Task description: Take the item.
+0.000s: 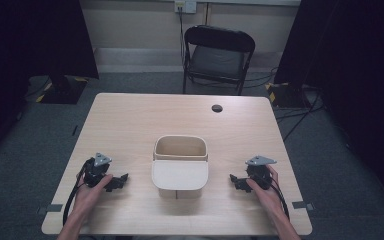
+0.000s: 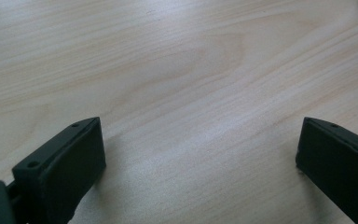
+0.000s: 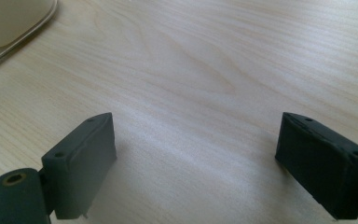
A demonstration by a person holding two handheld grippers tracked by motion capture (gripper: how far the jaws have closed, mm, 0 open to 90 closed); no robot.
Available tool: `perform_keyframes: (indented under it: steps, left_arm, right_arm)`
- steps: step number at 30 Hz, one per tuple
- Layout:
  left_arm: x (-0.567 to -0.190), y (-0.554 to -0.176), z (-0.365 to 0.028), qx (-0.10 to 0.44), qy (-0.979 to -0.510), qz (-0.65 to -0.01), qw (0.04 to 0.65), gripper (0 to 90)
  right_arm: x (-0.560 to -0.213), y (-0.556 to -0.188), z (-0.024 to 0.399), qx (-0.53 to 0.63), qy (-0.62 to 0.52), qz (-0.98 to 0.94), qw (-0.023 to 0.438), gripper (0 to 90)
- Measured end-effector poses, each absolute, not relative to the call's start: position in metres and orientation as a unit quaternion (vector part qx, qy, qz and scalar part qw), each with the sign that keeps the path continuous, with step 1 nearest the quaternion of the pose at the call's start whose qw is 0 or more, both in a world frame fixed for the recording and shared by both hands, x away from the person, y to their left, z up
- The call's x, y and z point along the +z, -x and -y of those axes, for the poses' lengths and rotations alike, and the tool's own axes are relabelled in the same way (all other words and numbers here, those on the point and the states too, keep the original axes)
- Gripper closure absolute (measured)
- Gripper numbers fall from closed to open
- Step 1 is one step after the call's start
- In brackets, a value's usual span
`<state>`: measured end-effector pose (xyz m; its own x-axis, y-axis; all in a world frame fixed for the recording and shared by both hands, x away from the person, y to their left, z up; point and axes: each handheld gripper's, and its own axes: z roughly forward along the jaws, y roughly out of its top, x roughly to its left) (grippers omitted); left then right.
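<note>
A beige bin [image 1: 180, 167] with its lid folded toward me stands in the middle of the wooden table [image 1: 140, 120]. My left gripper [image 1: 119, 182] rests on the table to the bin's left, held by a hand, jaws pointing at the bin. In the left gripper view its jaws [image 2: 200, 158] stand wide open over bare wood. My right gripper [image 1: 236, 181] lies to the bin's right, jaws pointing at the bin. In the right gripper view it [image 3: 196, 156] is open with nothing between the fingers, and the bin's edge [image 3: 9, 23] shows at the top left.
A round cable hole [image 1: 217, 108] sits near the table's far edge. A black folding chair [image 1: 217, 57] stands behind the table. Dark curtains hang at both sides, with cables on the floor at the right.
</note>
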<state>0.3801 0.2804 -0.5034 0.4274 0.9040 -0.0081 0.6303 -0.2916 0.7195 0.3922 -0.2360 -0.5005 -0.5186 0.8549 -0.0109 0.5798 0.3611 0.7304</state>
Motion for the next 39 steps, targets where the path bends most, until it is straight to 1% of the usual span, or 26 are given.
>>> perform_keyframes:
  steps: [5, 7, 11, 13, 14, 17, 18, 21, 24, 28, 34, 39]
  left_arm:
    - [-0.503, -0.380, -0.280, 0.206, -0.777, -0.494, 0.332, 0.7]
    - [-0.502, -0.380, -0.282, 0.208, -0.780, -0.491, 0.329, 2.0]
    - [-0.501, -0.379, -0.284, 0.211, -0.774, -0.496, 0.332, 9.2]
    - [-0.500, -0.378, -0.286, 0.212, -0.770, -0.500, 0.333, 15.7]
    - [-0.500, -0.378, -0.287, 0.213, -0.763, -0.509, 0.336, 16.1]
    - [-0.499, -0.378, -0.289, 0.208, -0.759, -0.514, 0.341, 15.7]
    - [-0.498, -0.377, -0.290, 0.195, -0.753, -0.518, 0.357, 15.7]
    - [-0.497, -0.375, -0.288, 0.196, -0.753, -0.516, 0.359, 15.7]
    - [-0.494, -0.374, -0.285, 0.192, -0.763, -0.501, 0.361, 15.8]
    - [-0.489, -0.372, -0.278, 0.195, -0.768, -0.487, 0.367, 15.8]
    - [-0.483, -0.368, -0.271, 0.185, -0.771, -0.471, 0.387, 16.6]
    - [-0.478, -0.365, -0.266, 0.189, -0.780, -0.453, 0.389, 17.0]
  right_arm:
    - [-0.501, -0.392, 0.236, 0.345, -0.448, -0.801, 0.199, 11.3]
    - [-0.501, -0.392, 0.236, 0.344, -0.449, -0.800, 0.199, 11.3]
    - [-0.501, -0.392, 0.236, 0.344, -0.449, -0.800, 0.199, 11.3]
    - [-0.501, -0.392, 0.236, 0.344, -0.449, -0.800, 0.199, 11.3]
    - [-0.501, -0.392, 0.236, 0.345, -0.448, -0.801, 0.199, 11.3]
    - [-0.501, -0.392, 0.236, 0.345, -0.448, -0.801, 0.199, 11.3]
    - [-0.501, -0.392, 0.236, 0.344, -0.449, -0.800, 0.199, 11.3]
    - [-0.501, -0.392, 0.236, 0.345, -0.448, -0.801, 0.199, 11.3]
    - [-0.501, -0.392, 0.236, 0.344, -0.449, -0.800, 0.199, 11.3]
    - [-0.501, -0.392, 0.236, 0.344, -0.449, -0.800, 0.199, 11.3]
    - [-0.501, -0.392, 0.236, 0.344, -0.448, -0.800, 0.199, 11.3]
    - [-0.501, -0.392, 0.236, 0.344, -0.449, -0.800, 0.199, 11.3]
